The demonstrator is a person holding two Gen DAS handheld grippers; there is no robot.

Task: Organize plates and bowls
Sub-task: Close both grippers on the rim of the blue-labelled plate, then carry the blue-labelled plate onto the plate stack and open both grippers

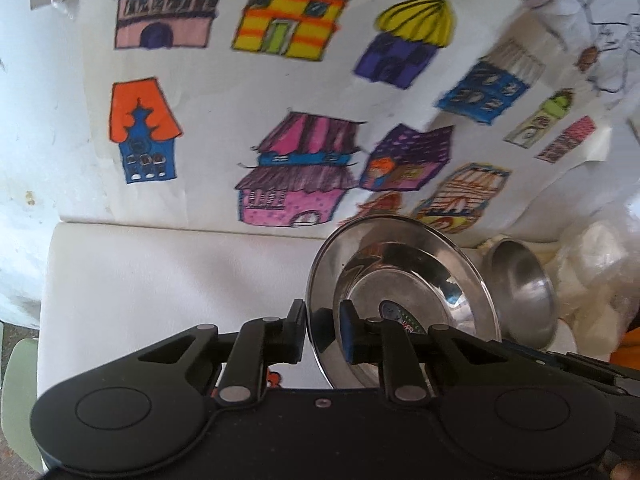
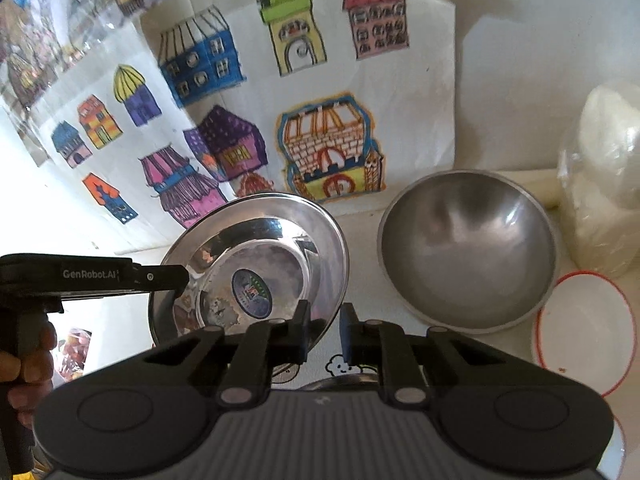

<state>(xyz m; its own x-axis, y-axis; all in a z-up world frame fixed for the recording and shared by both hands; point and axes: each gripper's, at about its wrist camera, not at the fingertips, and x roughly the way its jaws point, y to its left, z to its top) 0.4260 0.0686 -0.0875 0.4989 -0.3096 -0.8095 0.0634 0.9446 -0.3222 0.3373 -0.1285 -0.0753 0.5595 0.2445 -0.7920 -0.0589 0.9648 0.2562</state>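
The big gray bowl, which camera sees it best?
The right wrist view: the gray bowl shows whole, tipped so you look into it. The left wrist view shows only a slice of the bowl, sticking out behind the shiny plate.

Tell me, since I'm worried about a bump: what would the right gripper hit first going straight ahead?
The right gripper pinches the steel plate by its rim. Beyond it, the line probably meets the tabletop left of the bowl, though depth is unclear.
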